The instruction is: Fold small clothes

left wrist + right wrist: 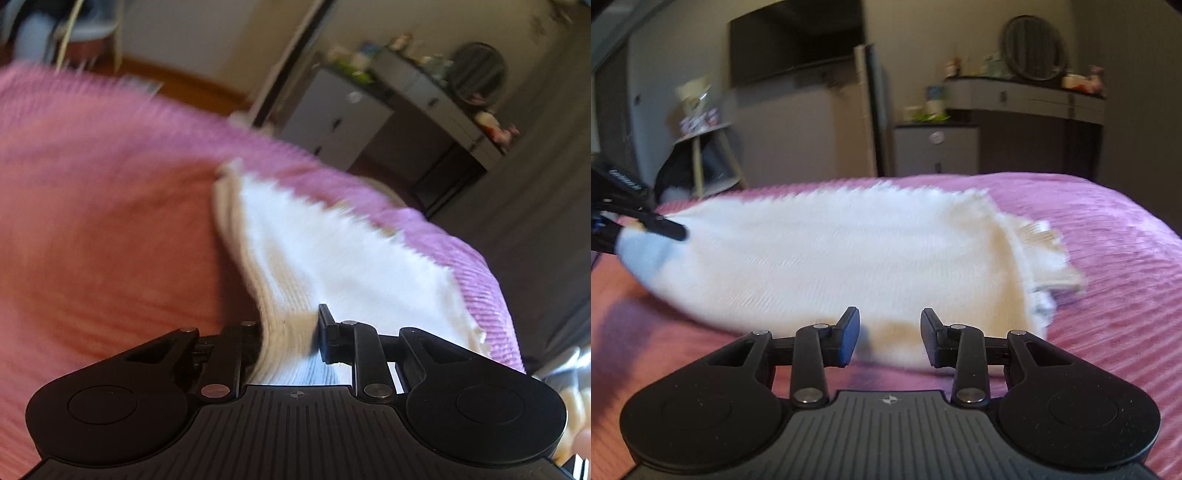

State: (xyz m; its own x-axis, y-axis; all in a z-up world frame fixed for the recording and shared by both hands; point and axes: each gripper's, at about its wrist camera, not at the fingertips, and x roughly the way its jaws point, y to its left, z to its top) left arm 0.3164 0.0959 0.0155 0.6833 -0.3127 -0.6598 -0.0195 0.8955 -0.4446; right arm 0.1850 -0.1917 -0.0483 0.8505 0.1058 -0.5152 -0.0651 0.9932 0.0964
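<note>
White garment (827,258) lay lengthwise along bed (1108,258) edge; left gripper (291,332) pinched its end, right gripper (890,336) narrowly parted, empty, at near edge

left hand-held gripper (291,332) pinching white knit garment (332,258), pink bedspread (92,203) beneath, blurred dresser (424,92) behind
</note>
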